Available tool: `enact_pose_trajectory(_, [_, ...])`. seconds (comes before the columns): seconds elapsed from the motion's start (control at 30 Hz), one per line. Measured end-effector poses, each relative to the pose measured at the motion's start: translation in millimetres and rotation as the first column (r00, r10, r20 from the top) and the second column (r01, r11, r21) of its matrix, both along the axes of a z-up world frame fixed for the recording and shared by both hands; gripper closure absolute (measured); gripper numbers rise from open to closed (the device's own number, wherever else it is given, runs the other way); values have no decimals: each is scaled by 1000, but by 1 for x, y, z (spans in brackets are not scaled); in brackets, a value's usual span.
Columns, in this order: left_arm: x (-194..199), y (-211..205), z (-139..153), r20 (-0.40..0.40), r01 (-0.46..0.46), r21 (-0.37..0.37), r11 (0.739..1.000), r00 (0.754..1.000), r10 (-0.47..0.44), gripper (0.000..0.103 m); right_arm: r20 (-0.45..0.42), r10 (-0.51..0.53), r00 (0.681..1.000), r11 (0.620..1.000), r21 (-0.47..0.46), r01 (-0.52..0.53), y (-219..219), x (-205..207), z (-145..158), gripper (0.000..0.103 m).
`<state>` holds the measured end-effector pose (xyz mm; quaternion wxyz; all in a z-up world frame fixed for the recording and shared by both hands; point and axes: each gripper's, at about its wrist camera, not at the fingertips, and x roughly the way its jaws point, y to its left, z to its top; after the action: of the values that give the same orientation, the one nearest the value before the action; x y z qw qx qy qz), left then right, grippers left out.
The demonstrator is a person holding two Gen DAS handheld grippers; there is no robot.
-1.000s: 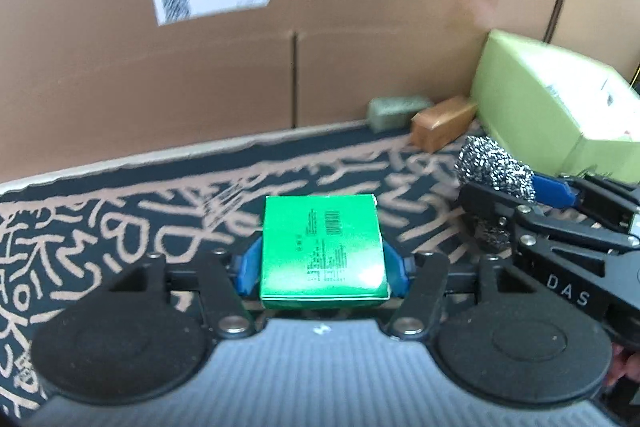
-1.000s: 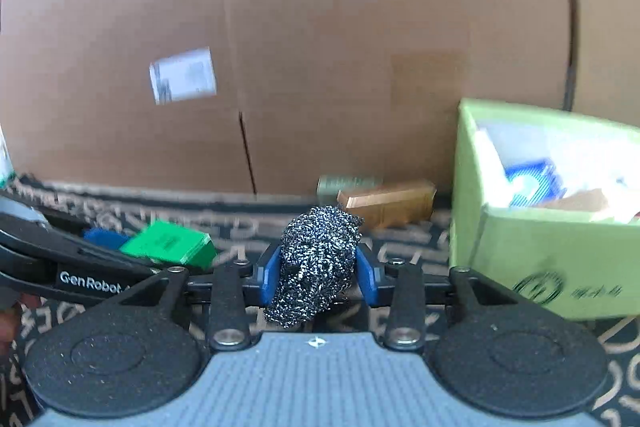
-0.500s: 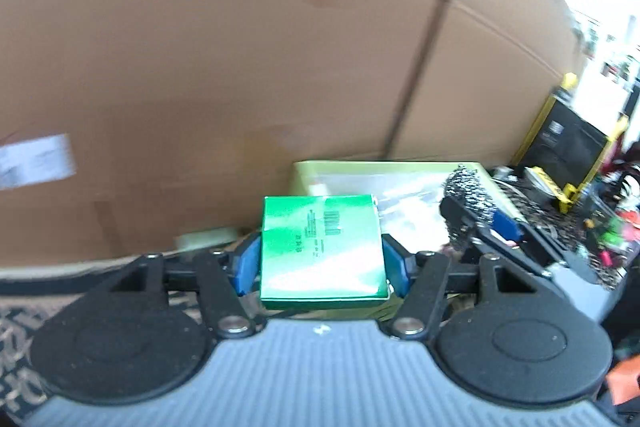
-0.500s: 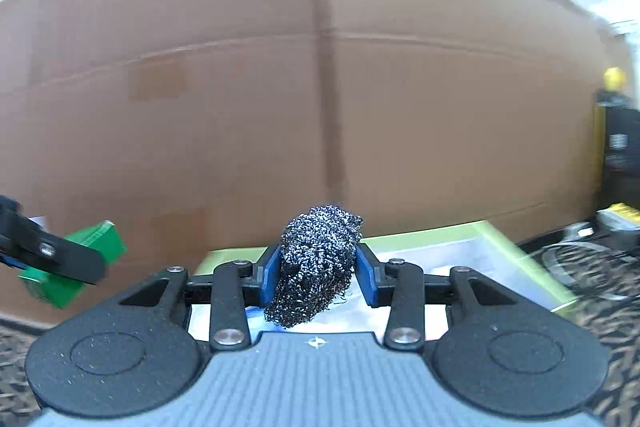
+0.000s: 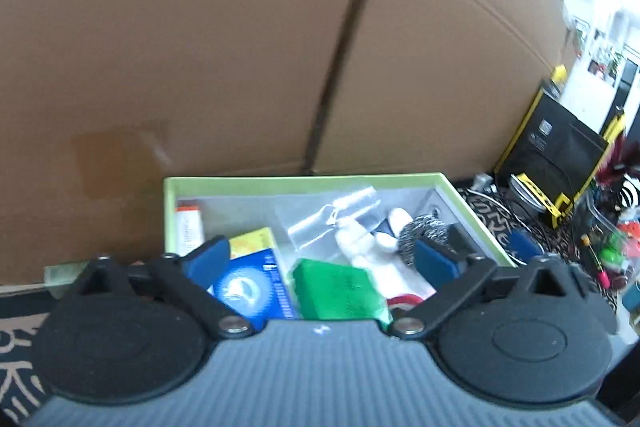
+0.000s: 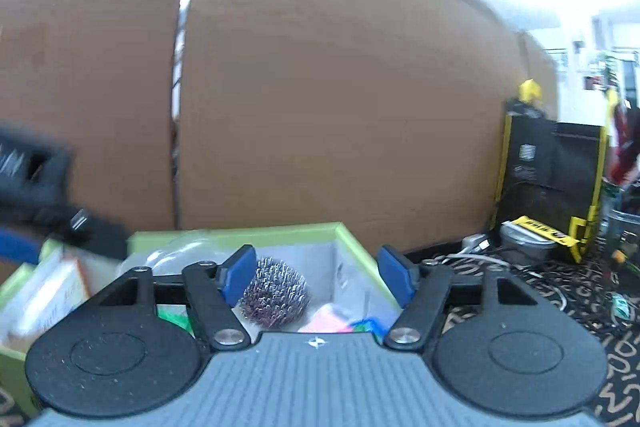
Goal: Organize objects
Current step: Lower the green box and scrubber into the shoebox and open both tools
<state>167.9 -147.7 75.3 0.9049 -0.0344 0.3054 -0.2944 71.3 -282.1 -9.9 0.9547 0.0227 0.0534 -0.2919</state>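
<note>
My left gripper (image 5: 320,261) hangs over the light green bin (image 5: 280,181), its jaws opening wide. The green box (image 5: 340,291) lies loose below them inside the bin, touching neither pad. My right gripper (image 6: 317,273) is over the bin's right end (image 6: 240,233), jaws opening. The steel wool ball (image 6: 276,293) sits between them close to the left pad, and the right pad stands clear of it. The left wrist view also shows the steel wool ball (image 5: 424,231) near the bin's right wall.
Inside the bin lie a blue packet (image 5: 248,291), a clear plastic bag (image 5: 336,215), a white item (image 5: 360,239) and an orange-capped tube (image 5: 188,223). A tall cardboard wall (image 6: 320,107) stands right behind. Cables and a black-yellow case (image 6: 548,179) crowd the right.
Both grippers swung from the patterned mat to over the green bin and opened. The green box and the steel wool ball left the pads and now sit in the bin.
</note>
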Motion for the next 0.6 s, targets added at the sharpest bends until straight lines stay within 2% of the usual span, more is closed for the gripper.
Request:
enact_pose_trajectory(0.07, [0, 14, 2, 3, -21, -9, 1000, 1000, 21, 0, 49, -8, 999, 1000, 17, 7, -3, -11, 1, 23])
enact_pose_trajectory(0.17, [-1, 31, 6, 6, -43, -17, 999, 999, 43, 0, 70, 18, 997, 1000, 22, -19, 2, -14, 2, 23])
enact_pose_trajectory(0.4, [-24, 83, 4, 44, -135, 34, 990, 990, 133, 0, 9, 97, 995, 995, -11, -97, 32, -6, -2, 23])
enact_pose_trajectory(0.53, [-35, 129, -2, 20, -232, 23, 972, 973, 232, 0, 1, 154, 988, 988, -8, -154, 57, -7, -1, 23])
enact_pose_trajectory(0.6, [-39, 152, -10, 1, -274, 26, 961, 962, 274, 0, 7, 173, 985, 985, -12, -173, 76, -9, 0, 27])
